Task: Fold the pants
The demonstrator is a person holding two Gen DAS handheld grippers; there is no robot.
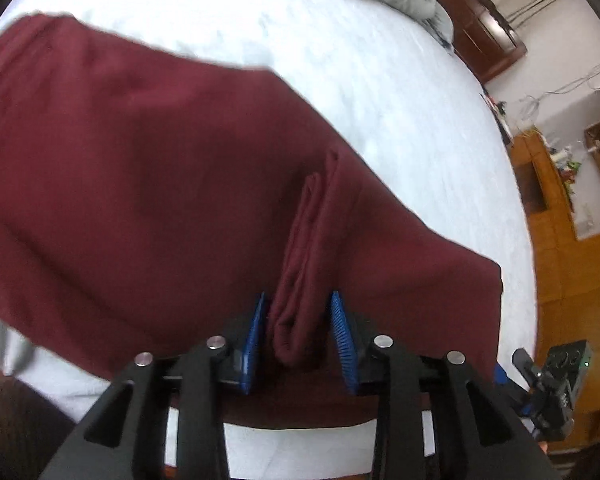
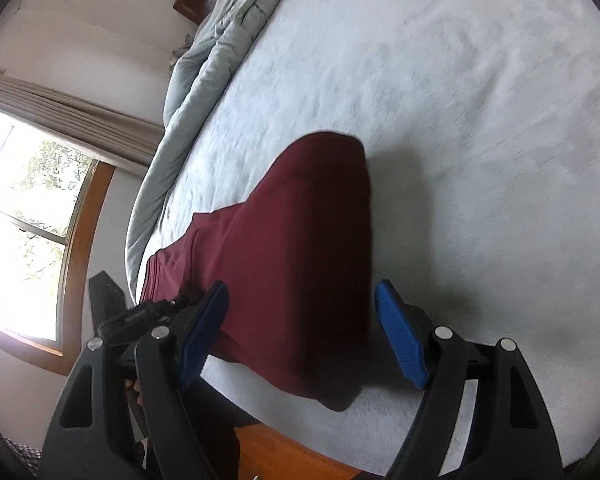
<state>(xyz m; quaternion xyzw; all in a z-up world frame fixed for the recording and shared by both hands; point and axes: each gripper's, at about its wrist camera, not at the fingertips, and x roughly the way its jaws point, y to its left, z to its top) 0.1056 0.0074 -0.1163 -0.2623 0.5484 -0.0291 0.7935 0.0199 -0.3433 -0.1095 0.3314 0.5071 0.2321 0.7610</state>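
Pants (image 1: 148, 184), maroon, are spread on a pale bed sheet (image 1: 380, 92). Left gripper (image 1: 300, 336): a bunched fold is flanked by its blue pads; contact cannot be told. Right gripper (image 2: 300, 336): jaws are held wide apart astride the cloth. Grey duvet (image 2: 204, 64) is heaped at the bed's far edge; window (image 2: 24, 216) is seen beyond.

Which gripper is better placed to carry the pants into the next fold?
Left. The left gripper already pinches a bunched ridge of the maroon pants; the right gripper stands wide open around the fabric, gripping nothing.
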